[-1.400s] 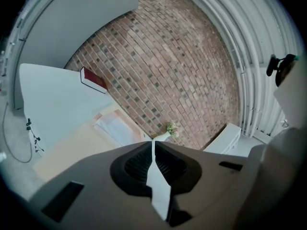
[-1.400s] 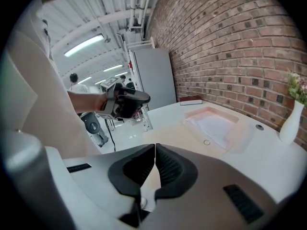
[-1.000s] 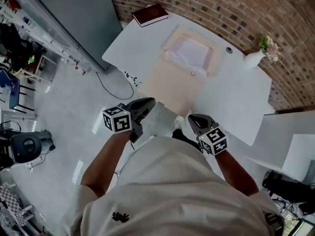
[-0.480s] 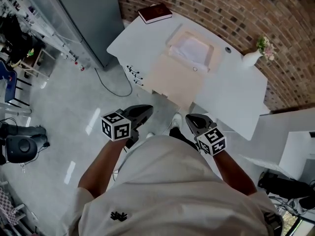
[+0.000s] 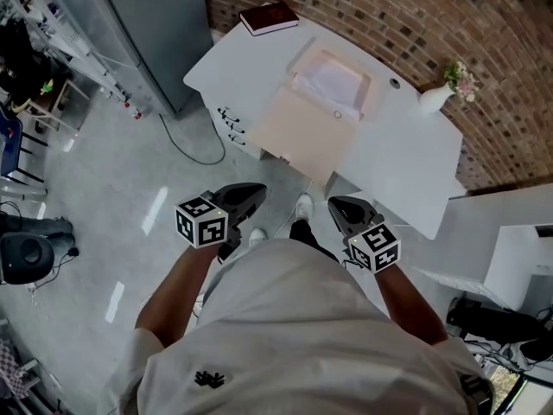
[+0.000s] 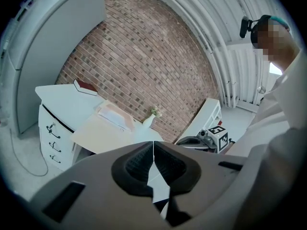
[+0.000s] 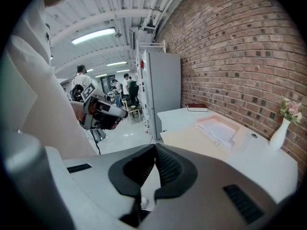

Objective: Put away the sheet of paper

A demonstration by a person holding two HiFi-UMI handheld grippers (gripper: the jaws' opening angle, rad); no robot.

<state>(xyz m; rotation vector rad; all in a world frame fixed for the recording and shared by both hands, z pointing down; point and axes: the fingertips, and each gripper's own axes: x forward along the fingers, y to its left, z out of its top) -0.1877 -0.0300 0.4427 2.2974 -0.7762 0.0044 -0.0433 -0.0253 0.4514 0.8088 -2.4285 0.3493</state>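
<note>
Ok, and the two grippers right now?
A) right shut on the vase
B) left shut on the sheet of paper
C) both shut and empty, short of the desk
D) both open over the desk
C: each gripper view shows its jaws together with nothing between them, and the head view has the left gripper and right gripper over the floor, short of the desk.

Left tongs (image 6: pixel 153 150) are pointing toward a white counter (image 6: pixel 57 99) standing against a brick wall (image 6: pixel 139 51)

Their jaws are pressing together with nothing between them; a dark red book (image 6: pixel 85 86) is lying at the counter's far end; a shallow tray (image 6: pixel 119 120) holding white paper (image 6: pixel 109 111) is sitting beside a beige board (image 6: pixel 98 133); a white vase (image 6: pixel 148 120) of flowers is standing beyond; the right tongs (image 6: pixel 181 141) are hovering alongside
</note>
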